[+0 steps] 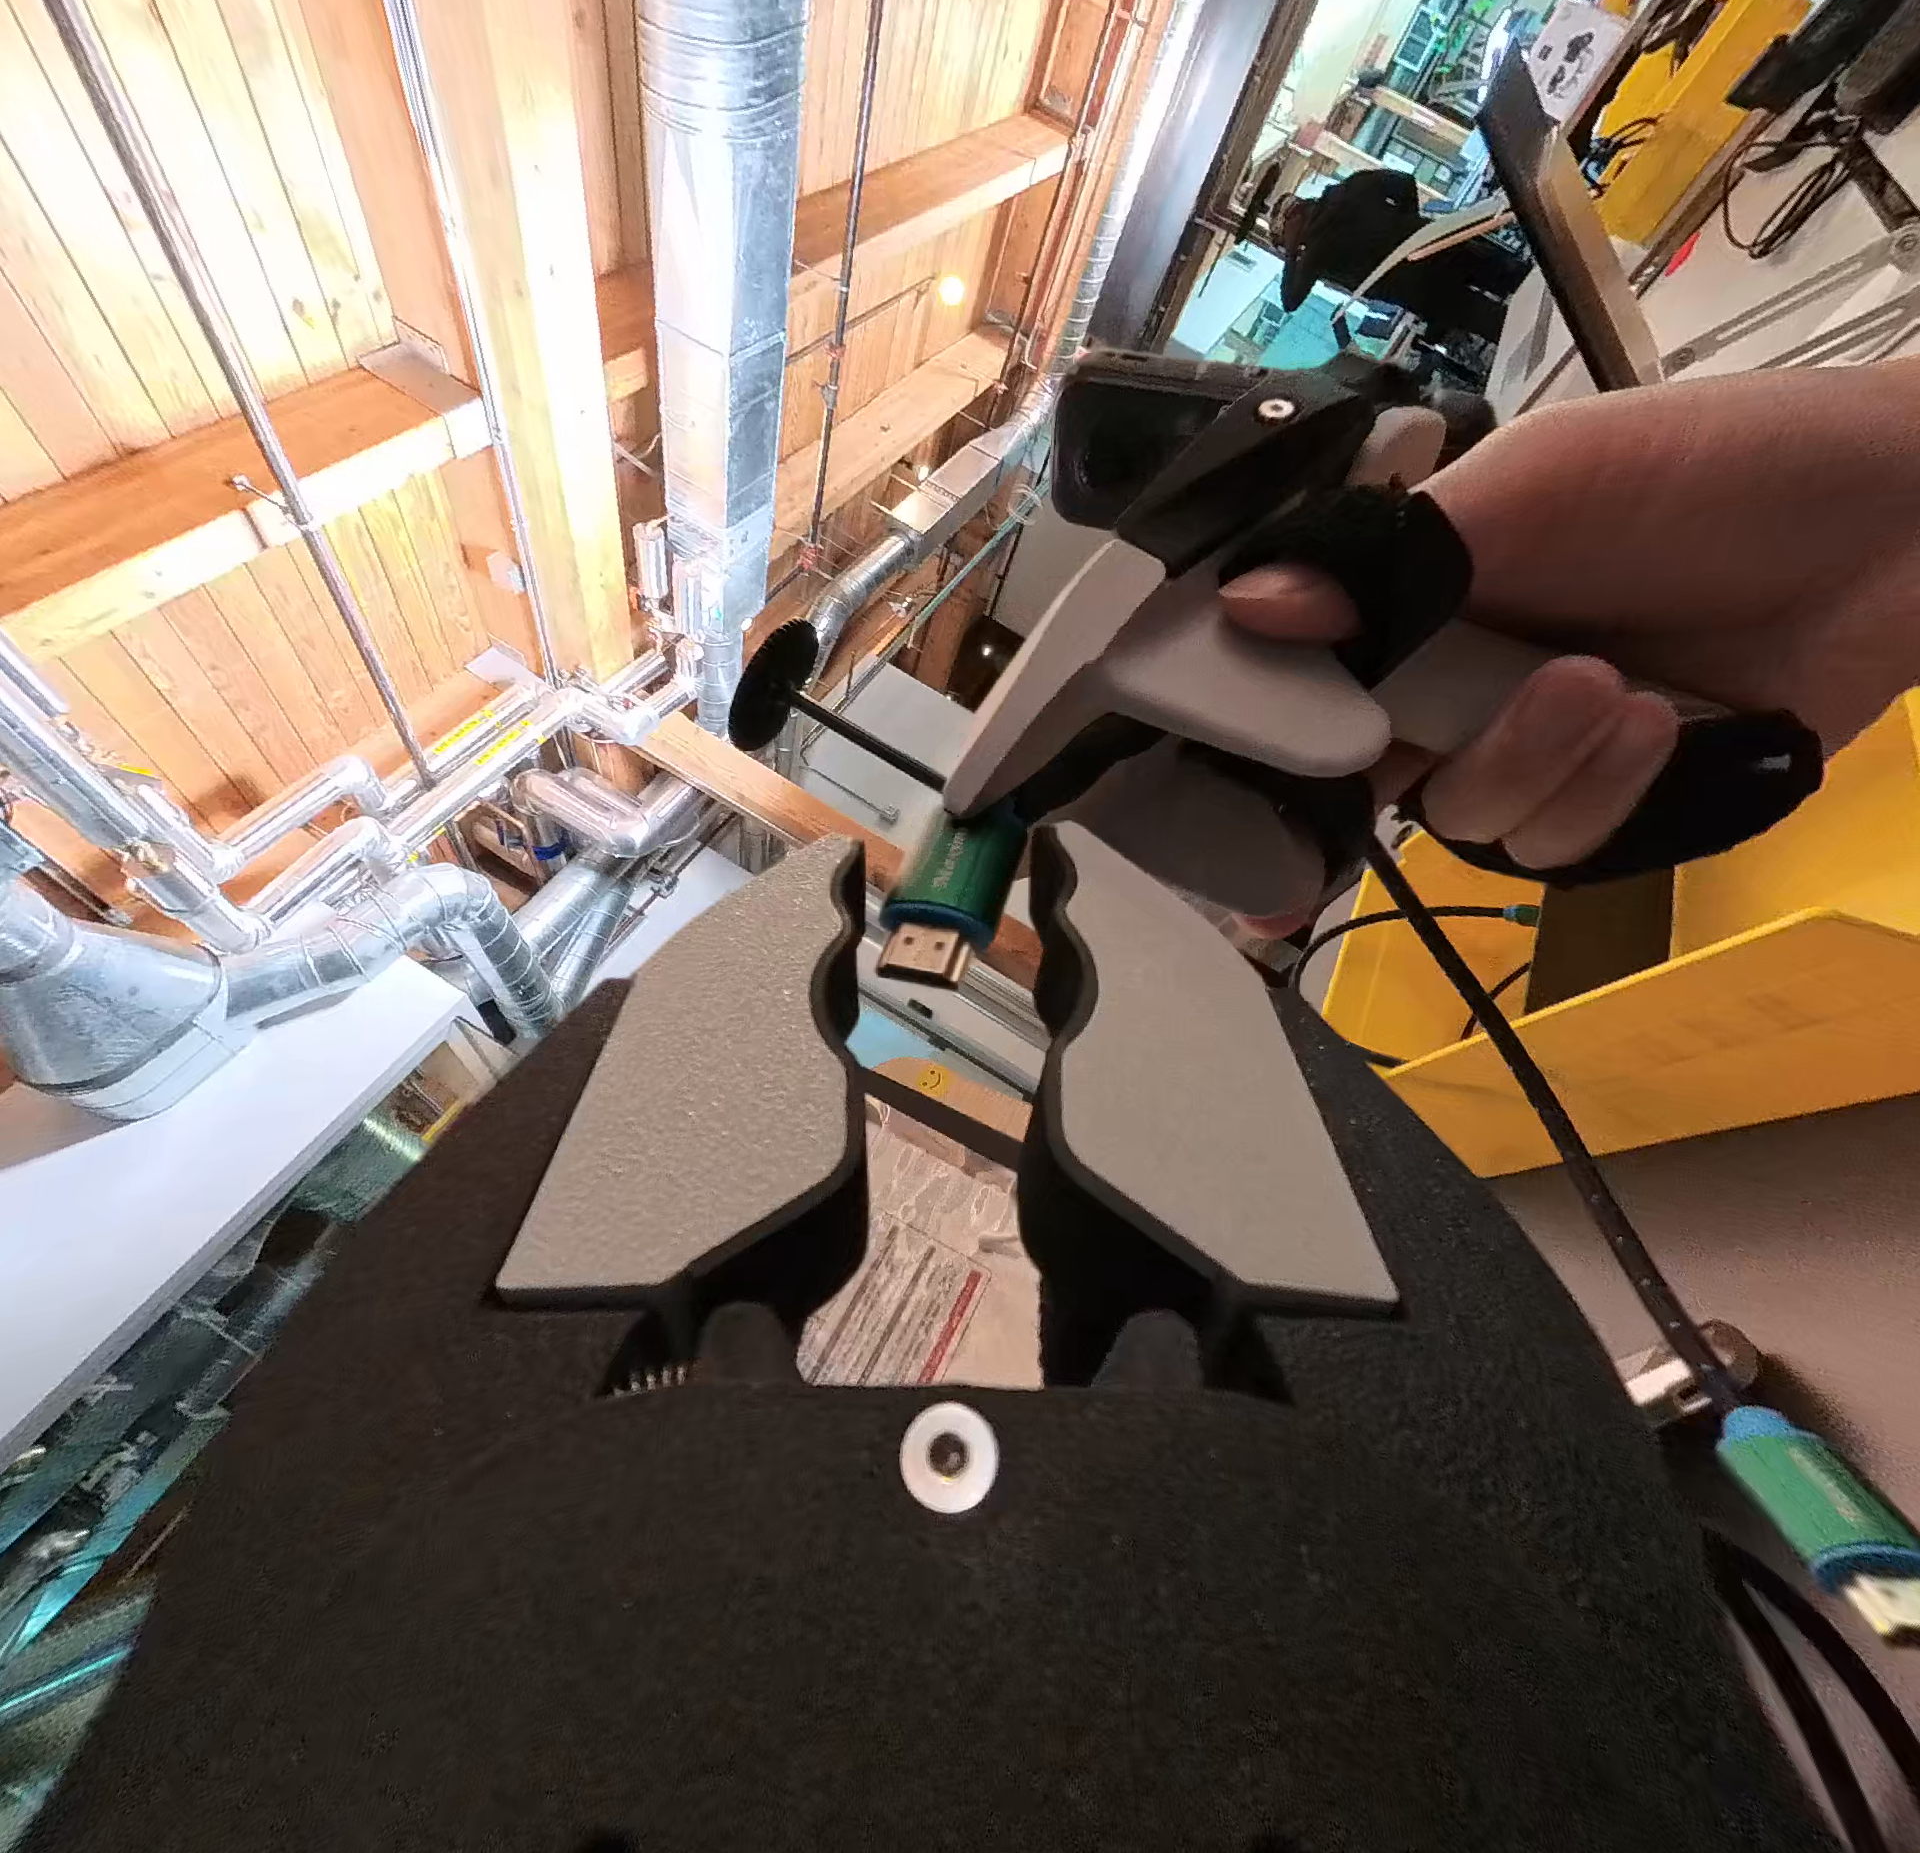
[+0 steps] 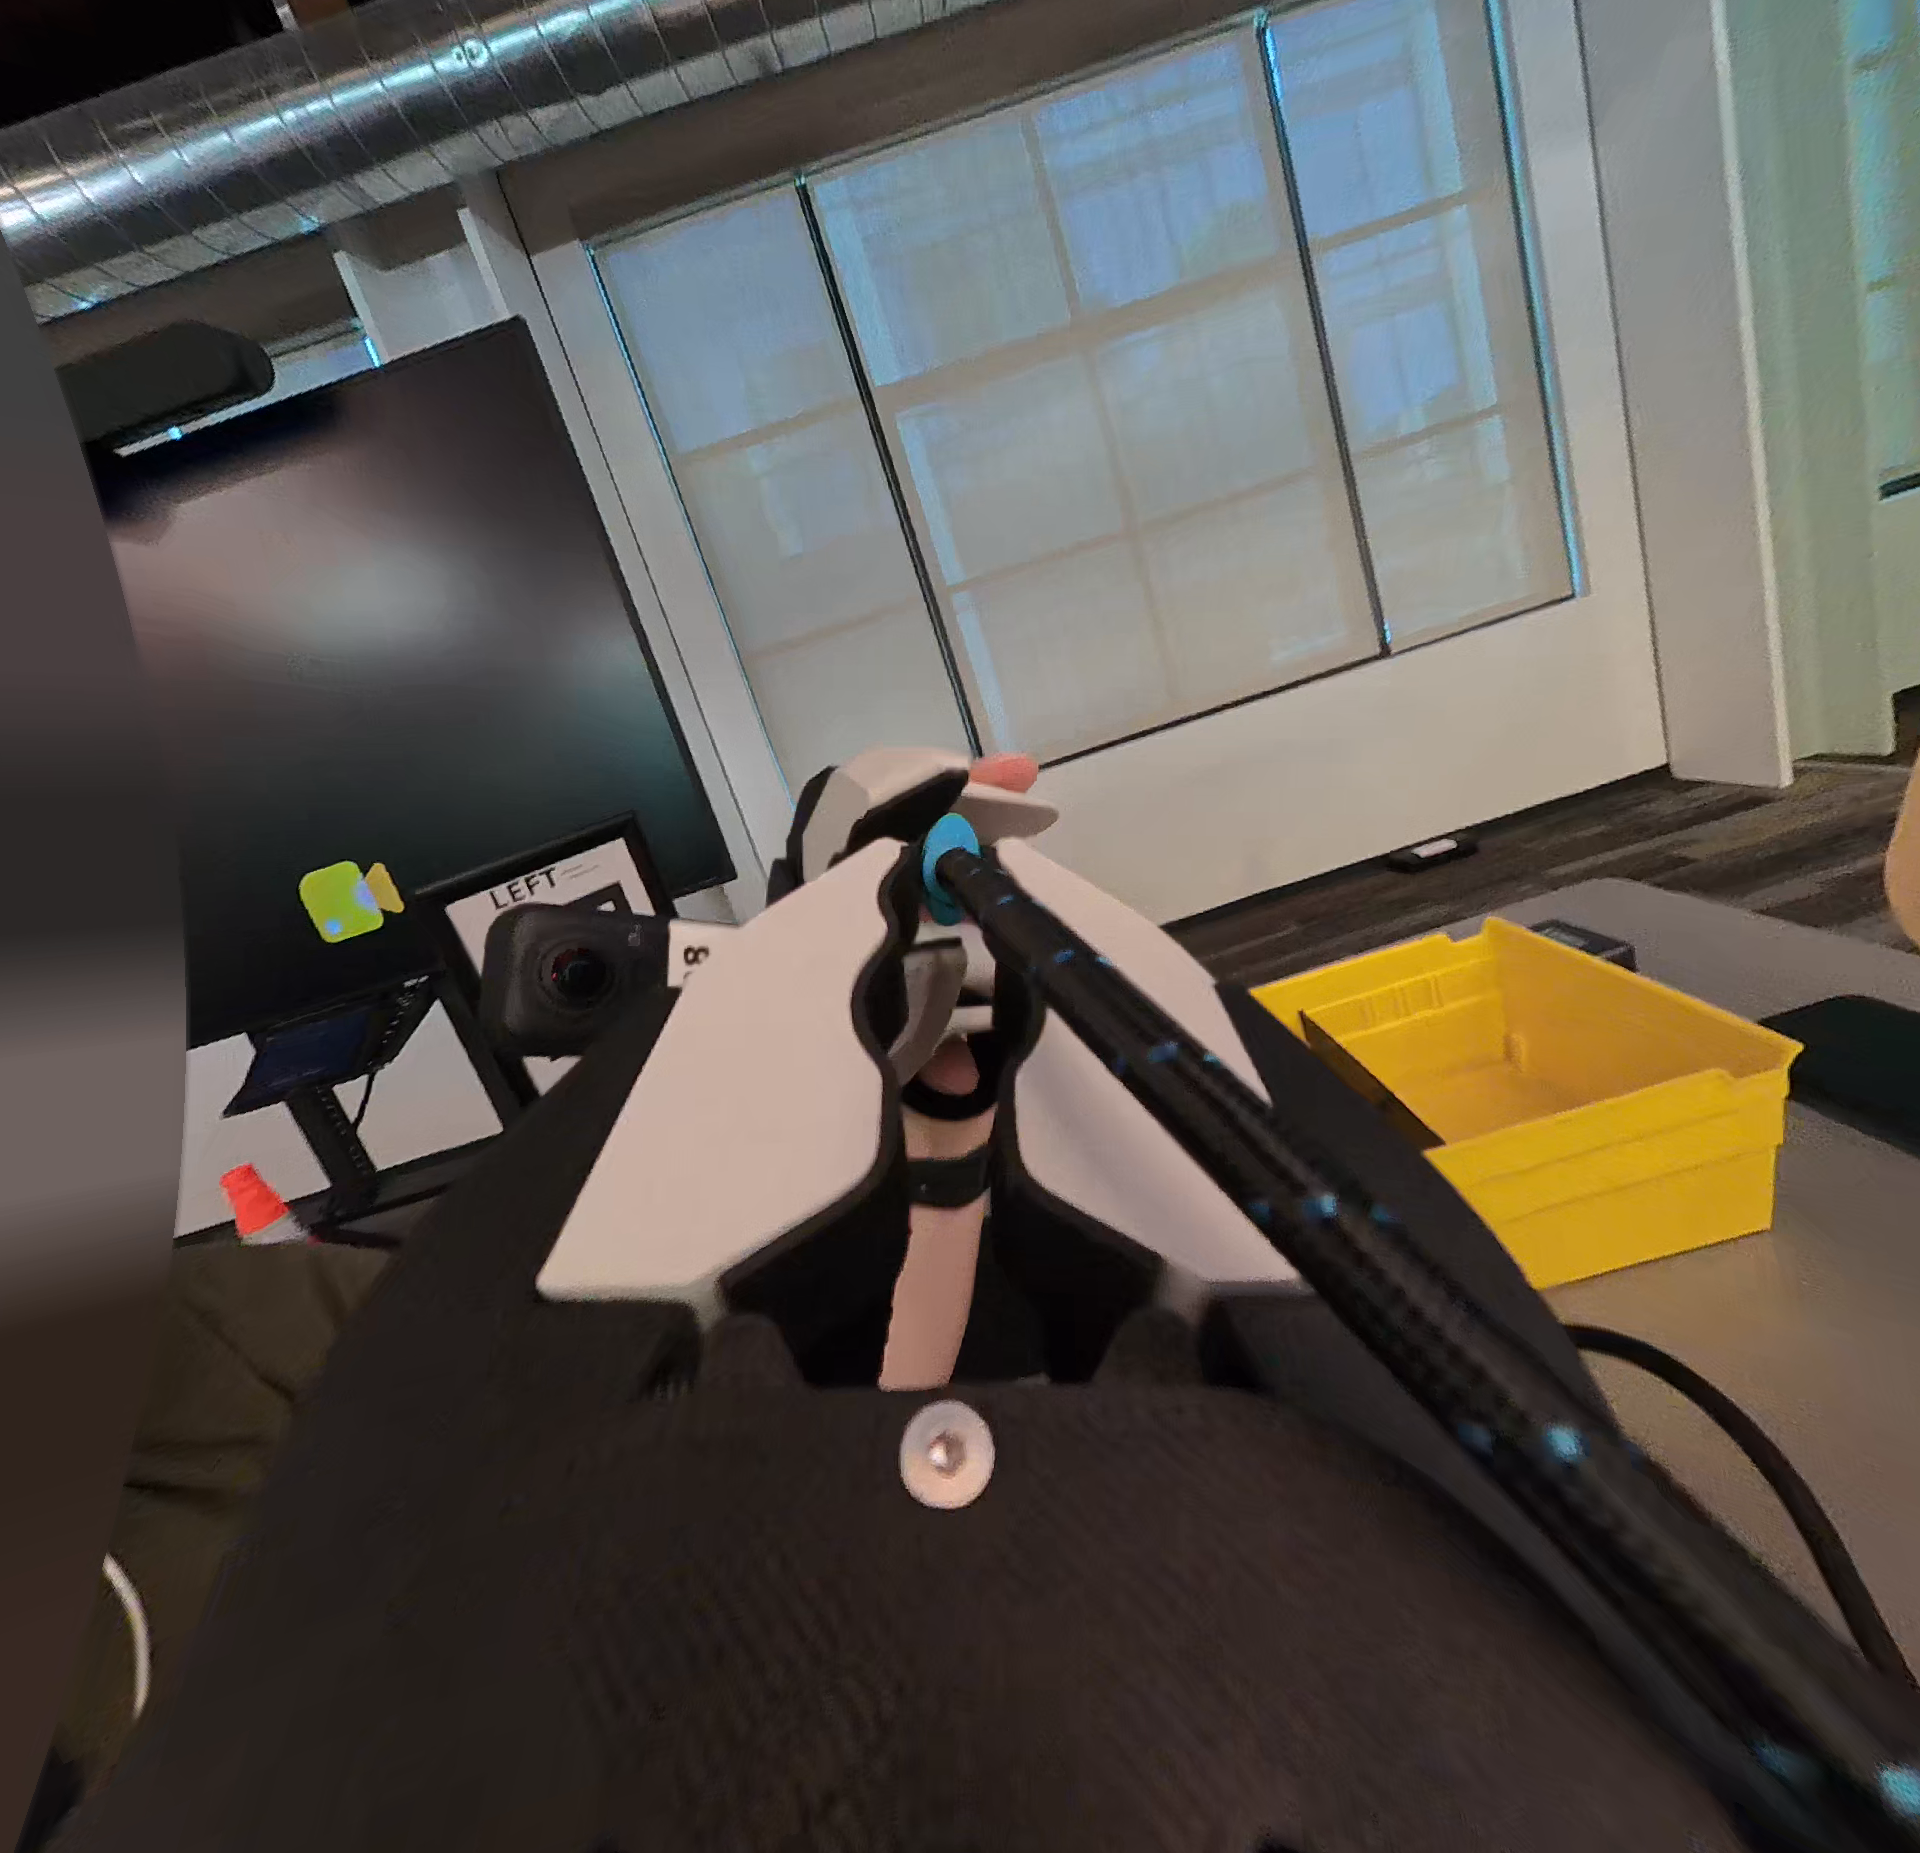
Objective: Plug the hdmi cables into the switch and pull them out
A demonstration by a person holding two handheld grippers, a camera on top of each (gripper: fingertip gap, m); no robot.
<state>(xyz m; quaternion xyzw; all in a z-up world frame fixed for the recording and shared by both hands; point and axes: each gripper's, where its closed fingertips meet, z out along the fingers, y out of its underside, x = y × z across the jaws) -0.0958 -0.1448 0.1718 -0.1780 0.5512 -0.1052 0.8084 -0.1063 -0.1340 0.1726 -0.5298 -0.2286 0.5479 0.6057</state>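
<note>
- HDMI plug [image 1: 948, 894], green shell with blue collar, sits in the air just ahead of the left gripper's [image 1: 945, 868] fingertips, metal tip pointing toward that gripper's camera.
- Right gripper [image 1: 997, 816] pinches the plug's rear end; in its own view the fingers [image 2: 810, 982] are closed nearly together on the blue collar, and the black cable [image 2: 1247, 1128] runs back over the right finger.
- Left gripper: jaws partly open, nothing held; the plug lies past the tips, between their lines, apparently not touching either finger.
- Second plug [image 1: 1813, 1512], same green and blue, lies loose on the grey table [image 1: 1766, 1263], low and to the right of the left gripper.
- Yellow bin [image 2: 1538, 1107] stands on the table right of the right gripper, and looks empty.
- Switch: not visible in either view, so its place is unknown.
- Judgement: looks like a mid-air handover or regrip, well before any insertion.
- Risk: the right grip is only at the plug's very end, so a nudge from the left fingers could twist it or drop it.
- Risk: the cable draped over the right finger could drag and tilt the plug, spoiling alignment at the port.
</note>
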